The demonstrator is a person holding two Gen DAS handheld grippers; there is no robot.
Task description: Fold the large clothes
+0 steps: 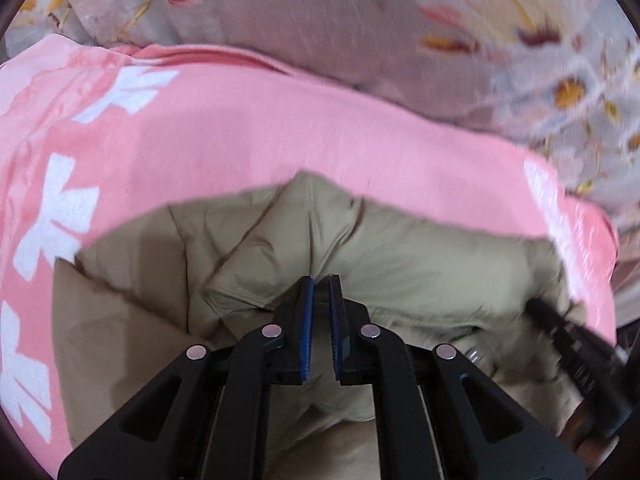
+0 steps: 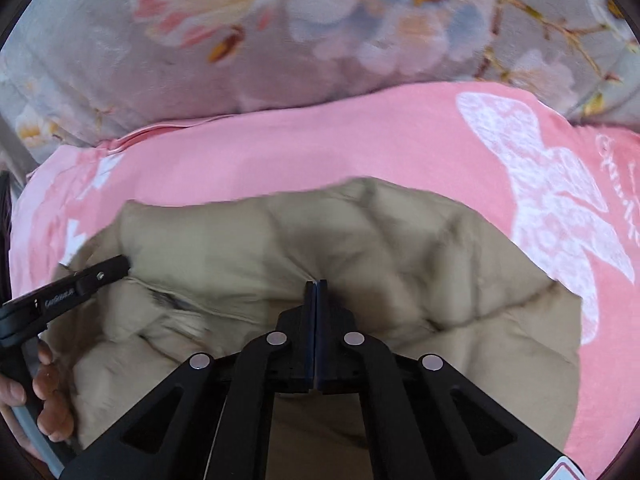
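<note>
Beige padded jacket (image 2: 320,248) lies bunched on the pink towel (image 2: 320,148), its near edge doubled over and raised. Left gripper (image 1: 321,278) and right gripper (image 2: 316,282) are each clamped on jacket fabric. Folding appears begun; flattening and further folds remain.

The right gripper (image 2: 316,282), closed, pinches a fold of the beige padded jacket (image 2: 360,248), which lies on a pink blanket (image 2: 320,140). At left, the left gripper (image 2: 120,266) touches the jacket; a hand (image 2: 48,400) holds it
</note>
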